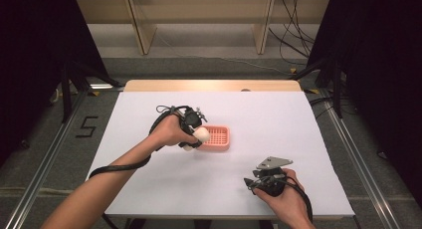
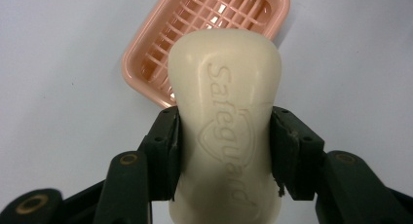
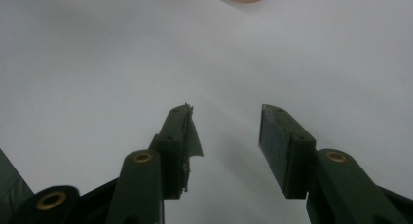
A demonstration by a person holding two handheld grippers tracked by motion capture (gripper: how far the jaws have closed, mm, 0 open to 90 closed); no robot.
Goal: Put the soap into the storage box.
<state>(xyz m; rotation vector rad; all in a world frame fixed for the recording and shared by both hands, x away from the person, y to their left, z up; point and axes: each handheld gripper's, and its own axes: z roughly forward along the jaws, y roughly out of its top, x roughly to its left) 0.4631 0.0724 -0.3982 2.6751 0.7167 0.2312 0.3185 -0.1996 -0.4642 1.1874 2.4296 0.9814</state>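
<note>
— What's nearest to us?

— The right gripper (image 1: 259, 180), down at about five o'clock on the white table (image 1: 298, 139). The right hand (image 1: 283, 196) holds it low over the sheet, grey plate on top. Its jaws stand wide apart with only bare table between them; in the right gripper view a torn bit of pad lining hangs off one jaw.

— And the left?

— Farther in, near the middle of the table. The left hand (image 1: 169, 132) carries the left gripper (image 1: 194, 138), cable trailing back along the forearm. Its jaws are clamped on a cream bar of soap (image 2: 226, 117), one pad pressing each long side, the bar poking out past the tips. "Safeguard" is stamped into its face.

— Where is the soap going by the look of it?

— I can only tell where it is: just at nine o'clock of the pink soap dish (image 1: 217, 138), right at its edge. The dish (image 2: 195, 34) sits flat, its slatted grid showing.
</note>
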